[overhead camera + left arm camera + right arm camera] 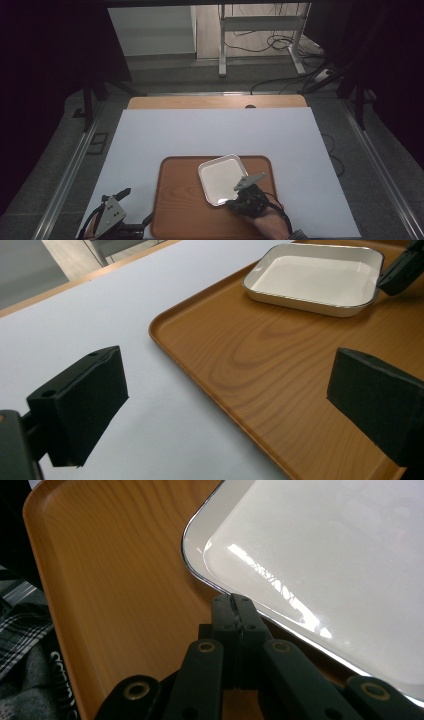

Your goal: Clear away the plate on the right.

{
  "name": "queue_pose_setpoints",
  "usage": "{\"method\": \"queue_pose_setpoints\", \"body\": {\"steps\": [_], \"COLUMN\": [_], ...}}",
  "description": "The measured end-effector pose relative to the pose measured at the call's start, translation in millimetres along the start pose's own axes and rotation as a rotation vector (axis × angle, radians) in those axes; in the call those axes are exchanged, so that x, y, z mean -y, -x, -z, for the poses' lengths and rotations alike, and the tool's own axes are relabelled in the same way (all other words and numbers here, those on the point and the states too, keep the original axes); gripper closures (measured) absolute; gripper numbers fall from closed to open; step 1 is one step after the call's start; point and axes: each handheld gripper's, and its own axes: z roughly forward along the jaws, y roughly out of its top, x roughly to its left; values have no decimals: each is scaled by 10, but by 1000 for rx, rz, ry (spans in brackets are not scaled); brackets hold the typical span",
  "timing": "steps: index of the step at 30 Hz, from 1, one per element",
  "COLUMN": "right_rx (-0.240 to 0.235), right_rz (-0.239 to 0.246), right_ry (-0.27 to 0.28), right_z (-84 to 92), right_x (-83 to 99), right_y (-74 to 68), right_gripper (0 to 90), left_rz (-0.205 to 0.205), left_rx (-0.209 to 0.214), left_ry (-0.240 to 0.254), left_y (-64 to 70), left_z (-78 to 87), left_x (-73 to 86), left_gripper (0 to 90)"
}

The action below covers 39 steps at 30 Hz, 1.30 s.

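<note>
Table: a wooden top (215,102) covered by a white sheet (215,132), dark floor and cables beyond its far edge.
Tray: a brown wood-grain tray (182,200) with rounded corners lies on the sheet, near the person's side.
In the way: nothing stands between the grippers and the dish; the tray's left half is bare.
Dish: a white, square, shallow dish (221,178) with a thin dark rim and rounded corners, glossy inside, empty.
Dish place: on the tray's right half, turned askew to the tray's edges.
Right gripper: the right gripper (233,601) has its jaws clenched together at the dish's near rim; it seems to pinch that rim, though the contact is hard to make out.
Left gripper: the left gripper (225,405) is released, jaws wide apart, over the tray's left edge and the sheet, well apart from the dish.
</note>
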Motion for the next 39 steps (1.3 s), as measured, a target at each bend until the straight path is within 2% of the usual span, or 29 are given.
{"method": "queue_pose_setpoints", "body": {"steps": [8, 20, 39], "right_rx": [-7, -8, -8], "right_rz": [-1, 21, 8], "right_ry": [19, 34, 46], "right_z": [-57, -140, -115], "right_x": [-99, -201, -214], "right_y": [31, 36, 11], "right_gripper": [893, 893, 847], "left_rz": [-4, -5, -5], "left_rx": [-1, -3, -2], "left_ry": [-1, -2, -1], "left_y": [2, 4, 3], "left_z": [-1, -3, -1], "left_x": [-1, -1, 0], "left_gripper": [26, 26, 26]}}
